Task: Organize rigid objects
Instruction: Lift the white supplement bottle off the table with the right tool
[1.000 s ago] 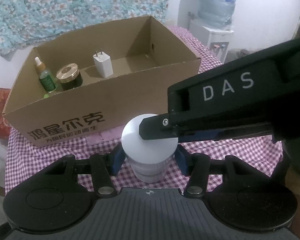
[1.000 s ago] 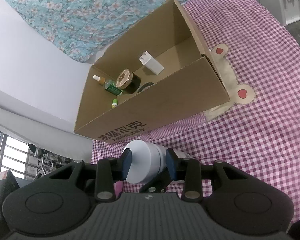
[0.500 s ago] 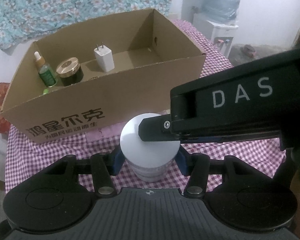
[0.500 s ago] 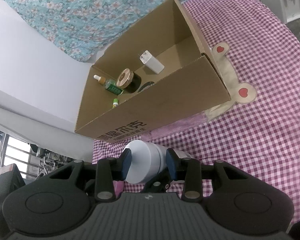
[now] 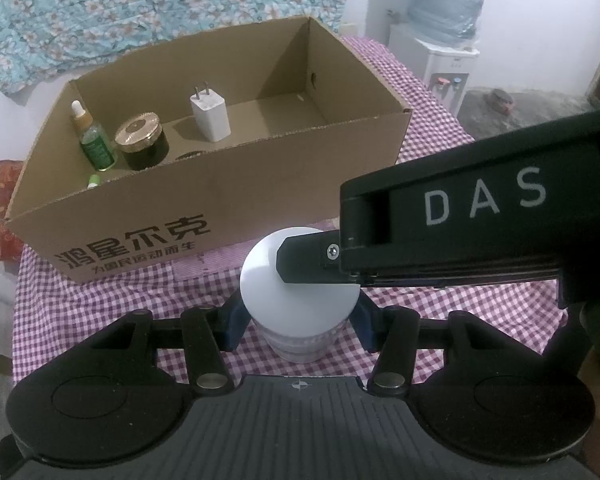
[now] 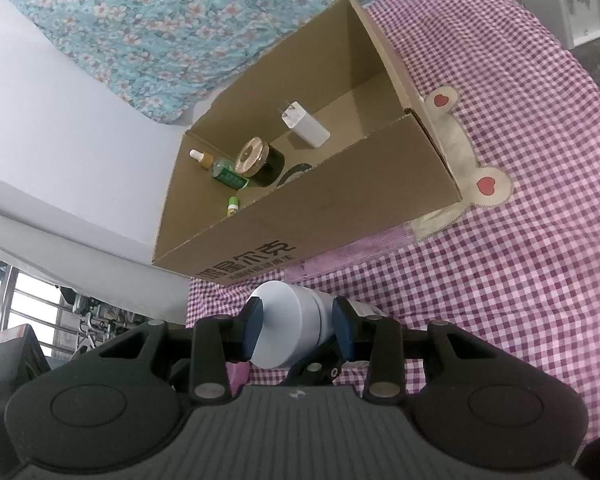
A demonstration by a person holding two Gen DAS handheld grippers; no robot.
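Against the frames of one second earlier, almost nothing is found altered. The white jar (image 5: 298,294) is seen in the same place, upright on the checked tablecloth (image 5: 100,300), just in front of the cardboard box (image 5: 228,184). In the left wrist view the box and its contents sit slightly lower and further right than before, a small shift of framing only; the right wrist view is unchanged.

The left gripper (image 5: 298,322) is seen clamped on the jar's lower body, one blue pad at 9 o'clock and the other at 3 o'clock of it. The right gripper (image 6: 296,324) is clamped on the jar's white lid, its blue fingertips (image 6: 253,316) pressed against both sides.

In the left wrist view alone, the right gripper's black body marked "DAS" (image 5: 484,200) is shown entering from 3 o'clock, with one finger lying across the lid. A water dispenser (image 5: 440,60) is seen at 1 o'clock.

In the right wrist view alone, a bear-shaped patch with red hearts (image 6: 472,168) is shown on the cloth at the box's end wall, and a barred window (image 6: 28,304) at 9 o'clock.

Both views show, inside the box, a dropper bottle (image 5: 92,136), a gold-lidded dark jar (image 5: 142,140) and a white charger plug (image 5: 210,114).
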